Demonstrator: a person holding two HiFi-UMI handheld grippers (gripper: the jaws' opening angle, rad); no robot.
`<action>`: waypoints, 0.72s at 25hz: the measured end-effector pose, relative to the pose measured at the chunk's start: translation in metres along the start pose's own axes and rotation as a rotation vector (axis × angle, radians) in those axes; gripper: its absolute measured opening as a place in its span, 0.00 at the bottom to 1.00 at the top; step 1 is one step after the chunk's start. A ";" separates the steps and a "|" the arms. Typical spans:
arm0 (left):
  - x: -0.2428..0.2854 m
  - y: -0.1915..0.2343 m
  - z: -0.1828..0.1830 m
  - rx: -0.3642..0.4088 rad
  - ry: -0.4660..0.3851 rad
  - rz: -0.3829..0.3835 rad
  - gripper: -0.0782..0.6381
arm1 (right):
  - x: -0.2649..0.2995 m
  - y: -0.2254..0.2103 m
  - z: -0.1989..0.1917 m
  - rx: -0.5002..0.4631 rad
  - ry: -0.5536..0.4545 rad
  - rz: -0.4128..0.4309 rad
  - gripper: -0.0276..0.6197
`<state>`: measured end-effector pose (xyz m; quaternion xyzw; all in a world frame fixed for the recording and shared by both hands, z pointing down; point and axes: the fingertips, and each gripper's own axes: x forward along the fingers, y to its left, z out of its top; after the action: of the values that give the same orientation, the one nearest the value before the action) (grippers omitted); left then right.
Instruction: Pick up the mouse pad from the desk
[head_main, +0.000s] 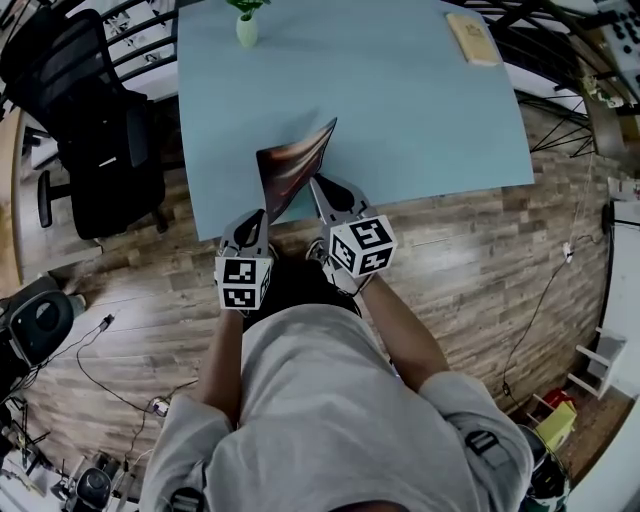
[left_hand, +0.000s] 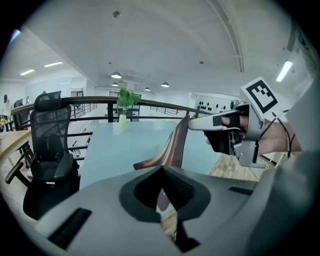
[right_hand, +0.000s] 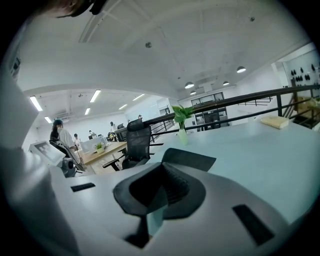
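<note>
While a person stands at the near edge of a pale blue tabletop (head_main: 420, 110), a dark mouse pad (head_main: 295, 165) with a reddish print hangs just above that near edge. It stands on its side and bows in a curve. The left hand-held gripper (head_main: 258, 218) is closed on the pad's lower near corner, and the thin sheet runs in between its jaws. The right hand-held gripper (head_main: 322, 188) seems to pinch the upper edge, though its own view makes that grip likely rather than certain.

The pad looks light, thin and floppy, sagging wherever it is not held, and it is not fragile. Its edges and corners are the natural holds, and two grips set apart should keep it from folding.

A small vase (head_main: 246, 28) with a green sprig sits far left. A black office chair (head_main: 100, 120) stands to the left of the tabletop.
</note>
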<state>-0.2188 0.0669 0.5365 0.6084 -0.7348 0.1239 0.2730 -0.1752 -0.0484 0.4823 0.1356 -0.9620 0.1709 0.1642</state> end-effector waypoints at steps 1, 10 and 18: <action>-0.001 0.001 0.002 -0.004 -0.005 0.002 0.13 | 0.000 0.000 0.003 -0.003 -0.004 0.001 0.05; -0.010 0.017 0.038 -0.037 -0.094 0.012 0.13 | 0.009 0.005 0.026 -0.027 -0.042 0.006 0.05; -0.007 0.039 0.069 -0.056 -0.143 -0.005 0.13 | 0.022 0.013 0.045 -0.059 -0.065 -0.004 0.05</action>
<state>-0.2732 0.0460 0.4818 0.6096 -0.7542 0.0591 0.2370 -0.2117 -0.0583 0.4468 0.1383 -0.9712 0.1374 0.1373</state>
